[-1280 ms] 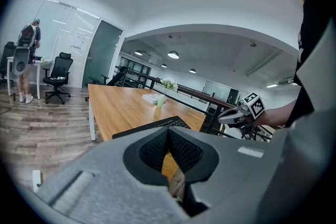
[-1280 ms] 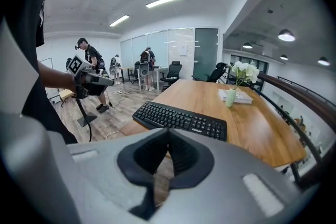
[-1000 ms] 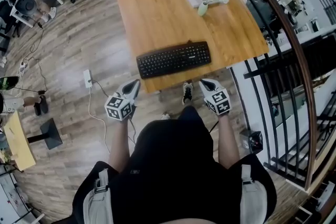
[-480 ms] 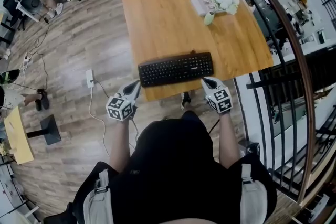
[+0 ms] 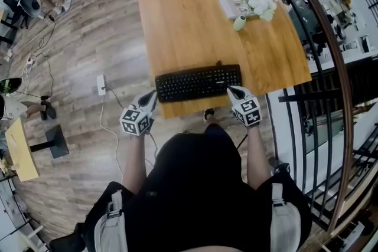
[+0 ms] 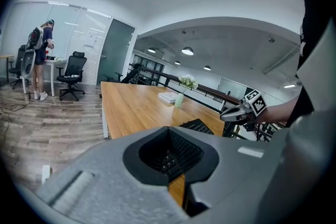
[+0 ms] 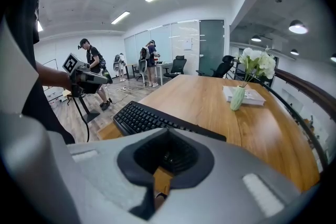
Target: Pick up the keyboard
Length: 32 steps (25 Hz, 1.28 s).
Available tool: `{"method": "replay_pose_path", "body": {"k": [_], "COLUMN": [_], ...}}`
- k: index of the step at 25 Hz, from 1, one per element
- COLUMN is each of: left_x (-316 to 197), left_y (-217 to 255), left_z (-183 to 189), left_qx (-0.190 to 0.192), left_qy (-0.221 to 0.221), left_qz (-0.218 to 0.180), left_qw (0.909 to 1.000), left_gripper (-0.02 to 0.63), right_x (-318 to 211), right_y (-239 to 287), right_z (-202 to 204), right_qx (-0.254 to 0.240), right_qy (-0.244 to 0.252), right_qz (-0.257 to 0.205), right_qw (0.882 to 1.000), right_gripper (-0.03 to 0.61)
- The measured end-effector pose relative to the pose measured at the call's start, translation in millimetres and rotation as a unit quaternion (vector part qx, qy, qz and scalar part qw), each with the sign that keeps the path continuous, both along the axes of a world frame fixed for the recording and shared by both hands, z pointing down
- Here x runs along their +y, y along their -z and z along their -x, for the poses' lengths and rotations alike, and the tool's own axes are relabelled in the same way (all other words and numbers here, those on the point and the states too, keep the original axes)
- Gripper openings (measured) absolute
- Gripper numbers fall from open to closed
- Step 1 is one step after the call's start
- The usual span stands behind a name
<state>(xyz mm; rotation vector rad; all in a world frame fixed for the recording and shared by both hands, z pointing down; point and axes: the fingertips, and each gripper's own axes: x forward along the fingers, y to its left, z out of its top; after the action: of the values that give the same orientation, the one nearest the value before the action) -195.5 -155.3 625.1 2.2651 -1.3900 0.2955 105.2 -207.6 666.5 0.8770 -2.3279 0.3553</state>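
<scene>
Over the near table edge, head view: the grey left gripper (image 5: pixel 152 95) and the grey right gripper (image 5: pixel 231 90) have advanced to the ends of the flat black plastic keyboard (image 5: pixel 198 83), which lies on the smooth orange wooden table (image 5: pixel 195 15).
Left gripper view: jaws together, empty.
Right gripper view: jaws together, empty, rows of keys just ahead.
Judgement: the grasp has not begun.

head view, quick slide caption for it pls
Shut left gripper and right gripper near the two ends of the black keyboard at the wooden table's near edge.
</scene>
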Motion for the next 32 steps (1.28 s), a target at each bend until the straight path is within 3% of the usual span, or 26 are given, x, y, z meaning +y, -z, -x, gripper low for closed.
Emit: {"method": "replay_pose_path", "body": {"k": [11,23,32], "left_x": [-26,-52,-60], "left_y": [-18,-25,-50], "left_z": [1,-3,2], "left_qx": [-0.03,-0.015,-0.029], "left_qy": [0.011,0.031,0.058], "left_qz": [0.019,0.048,0.079], "left_qw": [0.9993,0.9983,0.9948], "left_gripper": [0.011,0.014,0.015], "right_x": [-28,-57,-79], "right_y": [-12,-35,-54], "right_z": [-10,-33,-51], "right_qx": [0.018,0.026,0.039], "right_qy": [0.013,0.003,-0.008], "right_qz": [0.014,0.038,0.053], "right_qw": [1.0,0.999,0.998], "right_gripper": [0.003,0.003,0.003]}}
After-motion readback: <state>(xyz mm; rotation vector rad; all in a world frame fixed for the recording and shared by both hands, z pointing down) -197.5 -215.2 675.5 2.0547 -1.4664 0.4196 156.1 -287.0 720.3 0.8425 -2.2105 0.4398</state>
